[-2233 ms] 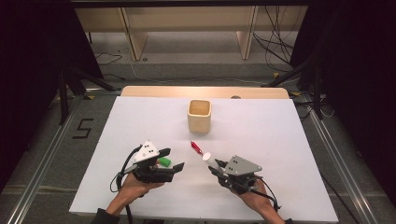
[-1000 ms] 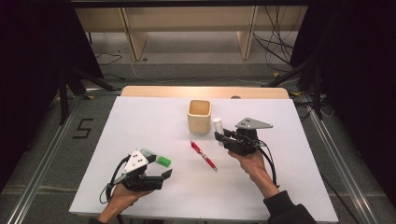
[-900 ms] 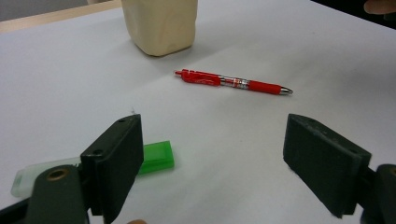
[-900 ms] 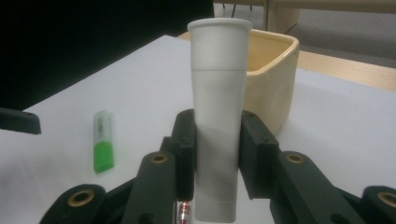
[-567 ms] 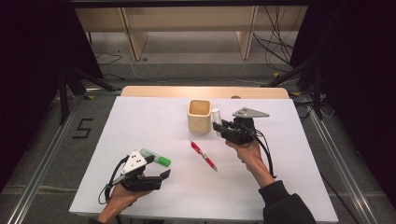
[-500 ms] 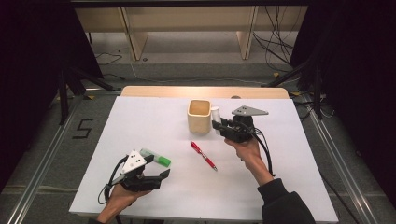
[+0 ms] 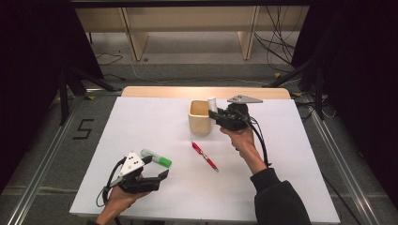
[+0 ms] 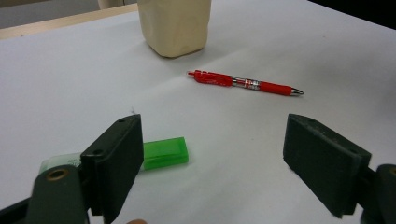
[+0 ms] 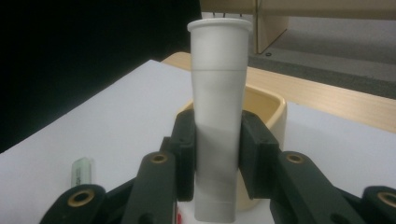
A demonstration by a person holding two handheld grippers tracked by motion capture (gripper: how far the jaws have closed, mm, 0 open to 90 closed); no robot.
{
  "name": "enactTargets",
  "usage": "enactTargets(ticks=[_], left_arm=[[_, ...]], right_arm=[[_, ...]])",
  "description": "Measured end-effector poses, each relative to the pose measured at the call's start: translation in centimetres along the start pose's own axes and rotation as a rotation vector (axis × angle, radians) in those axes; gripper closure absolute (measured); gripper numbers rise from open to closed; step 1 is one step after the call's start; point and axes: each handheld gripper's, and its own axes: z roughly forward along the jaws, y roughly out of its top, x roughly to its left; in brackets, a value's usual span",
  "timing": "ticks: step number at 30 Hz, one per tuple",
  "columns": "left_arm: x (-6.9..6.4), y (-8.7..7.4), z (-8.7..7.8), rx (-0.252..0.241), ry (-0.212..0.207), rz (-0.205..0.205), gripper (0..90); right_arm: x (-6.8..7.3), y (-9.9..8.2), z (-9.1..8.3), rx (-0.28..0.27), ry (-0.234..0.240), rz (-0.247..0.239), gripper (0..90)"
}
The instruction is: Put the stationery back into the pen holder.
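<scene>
Your right gripper (image 7: 217, 114) has carried the white tube (image 7: 212, 103) away from the near middle of the white table (image 7: 291, 154), where it was a couple of seconds ago, up to the far side beside the cream cup (image 7: 201, 117); your left hand has hardly shifted in the last second.

Nearest you, your left gripper (image 7: 157, 168) rests low at the near left of the table with its 2 jaws spread wide and nothing between them. Just beside its left jaw lies the green-capped marker (image 8: 164, 152), flat on the table; whether the jaw touches it is hard to tell from either view.

Farther out, near the table's middle, the red pen (image 7: 204, 155) lies flat and by itself, well apart from both grippers.

Beyond it, your right gripper is clamped on the white tube (image 9: 218, 112), both pads pressing its sides about midway down. The tube stands upright, flanged end on top, and it is lifted off the table. It sits at the cup's right rim, just in front of the cup (image 9: 266, 105) in the right gripper view. Behind the cup runs the table's wooden edge (image 7: 159, 91).
</scene>
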Motion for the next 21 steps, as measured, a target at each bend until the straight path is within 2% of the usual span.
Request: enactTargets(ticks=[21], left_arm=[[0.2,-0.1,-0.3,-0.018,0.004,-0.01,19.8]], right_arm=[[0.6,2.7,4.6,0.013,-0.033,0.023,70.1]])
